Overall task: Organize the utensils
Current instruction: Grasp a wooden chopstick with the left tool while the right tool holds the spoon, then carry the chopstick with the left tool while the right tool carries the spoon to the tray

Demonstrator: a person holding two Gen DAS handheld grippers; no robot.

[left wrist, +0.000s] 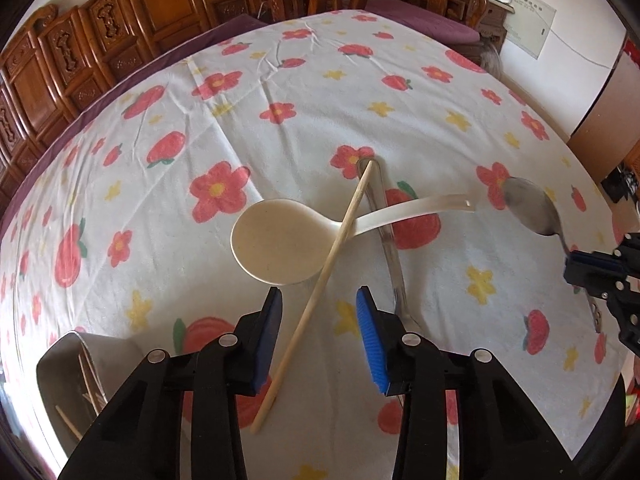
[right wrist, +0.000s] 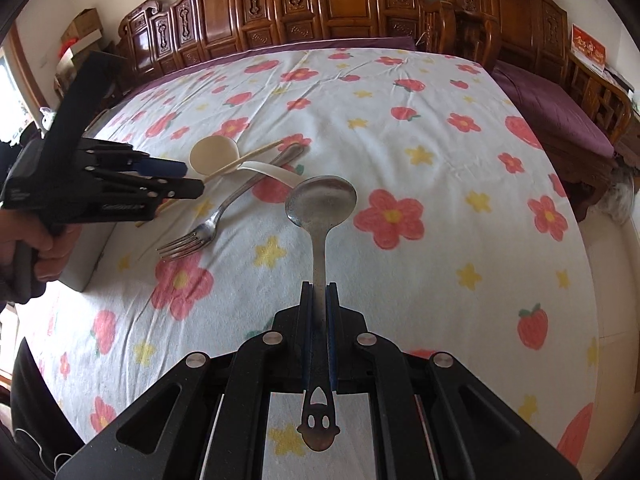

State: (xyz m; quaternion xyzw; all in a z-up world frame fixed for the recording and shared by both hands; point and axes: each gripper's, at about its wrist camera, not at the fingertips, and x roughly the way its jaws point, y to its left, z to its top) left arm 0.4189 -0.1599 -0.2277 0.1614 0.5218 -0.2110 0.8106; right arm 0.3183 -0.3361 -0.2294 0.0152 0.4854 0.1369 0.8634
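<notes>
My right gripper (right wrist: pixel 319 288) is shut on the handle of a metal spoon (right wrist: pixel 321 202) and holds it above the cloth; the spoon (left wrist: pixel 532 210) and gripper (left wrist: pixel 576 268) show at the right of the left wrist view. My left gripper (left wrist: pixel 320 304) is open, its fingers either side of a wooden chopstick (left wrist: pixel 320 284) without touching it. The chopstick lies across a cream plastic ladle (left wrist: pixel 276 242) and a metal fork (left wrist: pixel 390 248). These show in the right wrist view: left gripper (right wrist: pixel 188 178), ladle (right wrist: pixel 212 152), chopstick (right wrist: pixel 256 154), fork (right wrist: pixel 224 210).
A floral cloth (left wrist: pixel 280 80) covers the table. A grey container (left wrist: pixel 60 380) with several thin wooden sticks stands at the near left, also seen as a box (right wrist: pixel 86 256) under the left gripper. Carved wooden panels (right wrist: pixel 320 4) and chairs ring the table.
</notes>
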